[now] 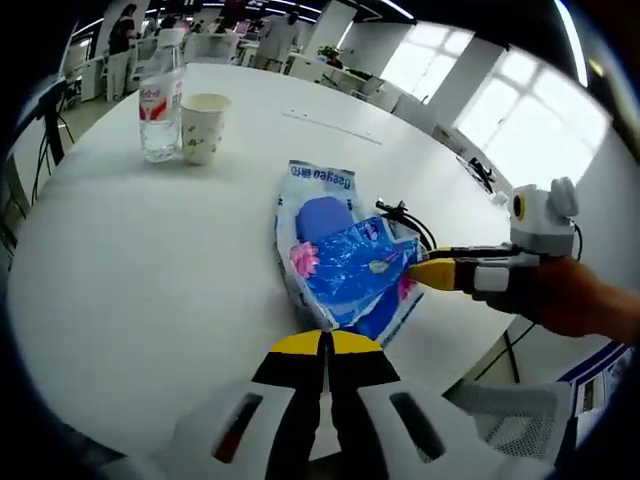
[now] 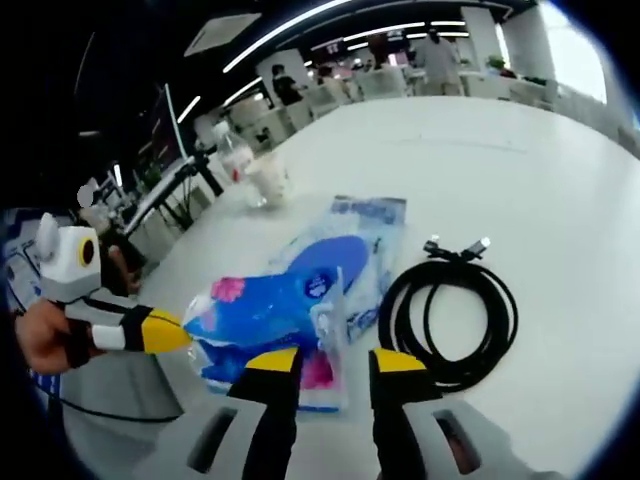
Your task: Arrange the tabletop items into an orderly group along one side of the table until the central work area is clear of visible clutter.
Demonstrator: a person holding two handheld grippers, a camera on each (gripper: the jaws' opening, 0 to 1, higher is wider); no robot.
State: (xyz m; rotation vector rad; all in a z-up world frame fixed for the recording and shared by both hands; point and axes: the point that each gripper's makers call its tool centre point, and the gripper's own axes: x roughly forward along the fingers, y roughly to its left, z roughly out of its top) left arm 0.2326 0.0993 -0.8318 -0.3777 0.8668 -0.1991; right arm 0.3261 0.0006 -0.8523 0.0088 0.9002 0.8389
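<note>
A round white worktop (image 1: 150, 260) carries a blue and white plastic packet (image 1: 345, 255) lying flat near the edge closest to the person. In the left gripper view the left gripper (image 1: 326, 345) sits just at the near end of the packet, its yellow-tipped fingers (image 1: 300, 344) pressed together with no gap between them; whether they pinch the packet's edge cannot be told from here. In the right gripper view this same gripper comes in from the left, its yellow tip meeting the end of the packet (image 2: 290, 300).

The right gripper (image 2: 335, 362) hovers over the packet's side, its fingers (image 2: 272, 362) set narrowly apart with a fold of clear plastic standing up between them; whether they touch it cannot be told. In the left gripper view it enters from the right, held by a hand (image 1: 560, 300), with its yellow tip against the packet's edge.

A coiled black cable (image 2: 450, 310) lies on the worktop just beside the packet, on the side away from the left gripper. Toward the far edge, well apart from the packet, a clear water bottle (image 1: 161, 100) with a red label stands upright, touching or just beside a paper cup (image 1: 204, 126).
</note>
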